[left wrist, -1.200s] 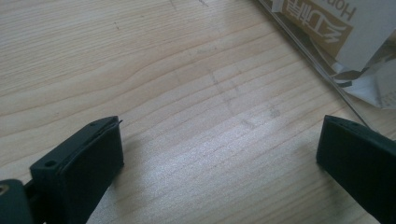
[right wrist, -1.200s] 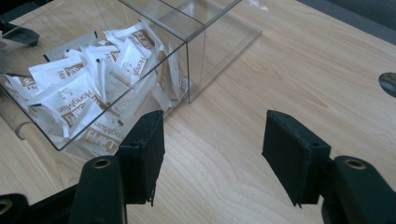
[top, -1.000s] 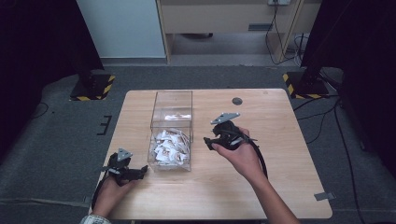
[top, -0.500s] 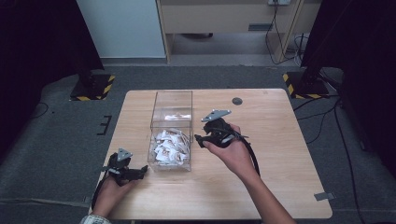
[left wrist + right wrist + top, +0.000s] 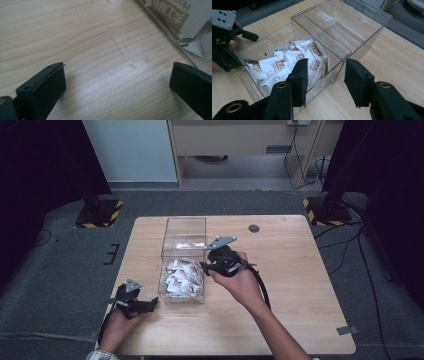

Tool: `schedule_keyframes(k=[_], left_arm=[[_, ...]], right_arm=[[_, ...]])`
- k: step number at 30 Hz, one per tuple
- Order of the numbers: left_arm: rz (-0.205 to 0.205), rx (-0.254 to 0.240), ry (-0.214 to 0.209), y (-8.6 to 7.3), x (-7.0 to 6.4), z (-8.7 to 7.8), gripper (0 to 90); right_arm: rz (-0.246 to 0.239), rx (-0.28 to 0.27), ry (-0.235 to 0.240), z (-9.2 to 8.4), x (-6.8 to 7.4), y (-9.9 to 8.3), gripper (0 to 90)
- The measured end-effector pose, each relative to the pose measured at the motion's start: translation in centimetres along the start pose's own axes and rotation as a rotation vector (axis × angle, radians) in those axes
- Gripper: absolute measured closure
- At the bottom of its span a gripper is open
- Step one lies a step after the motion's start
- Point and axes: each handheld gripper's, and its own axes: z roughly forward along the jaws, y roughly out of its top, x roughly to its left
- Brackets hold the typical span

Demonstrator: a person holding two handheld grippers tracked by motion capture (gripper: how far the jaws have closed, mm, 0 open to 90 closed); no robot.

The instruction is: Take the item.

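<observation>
Clear acrylic box (image 5: 183, 257), rectangular; glossy white-brown sachets (image 5: 181, 276) inside.

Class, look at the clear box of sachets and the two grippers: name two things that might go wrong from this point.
1. The right hand-held gripper sits at the rim of the clear box, jaws just narrowing with nothing between them; it may catch the wall and shove the box.
2. The sachets lie overlapped in a loose pile, so a grab may lift several or let one slip.
The left hand-held gripper rests open on the table, not bracing the box.
</observation>
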Motion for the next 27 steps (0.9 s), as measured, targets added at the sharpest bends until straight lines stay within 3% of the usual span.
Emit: schedule_keyframes(k=[12,27], left_arm=[[0.001,0.0,0.0,0.0,0.0,0.0,0.0],[0.003,0.001,-0.001,0.0,0.0,0.0,0.0]], right_arm=[[-0.027,0.011,0.038,1.5,1.2,0.1,66.3],[-0.041,0.036,0.081,3.9,2.7,-0.5,69.5]])
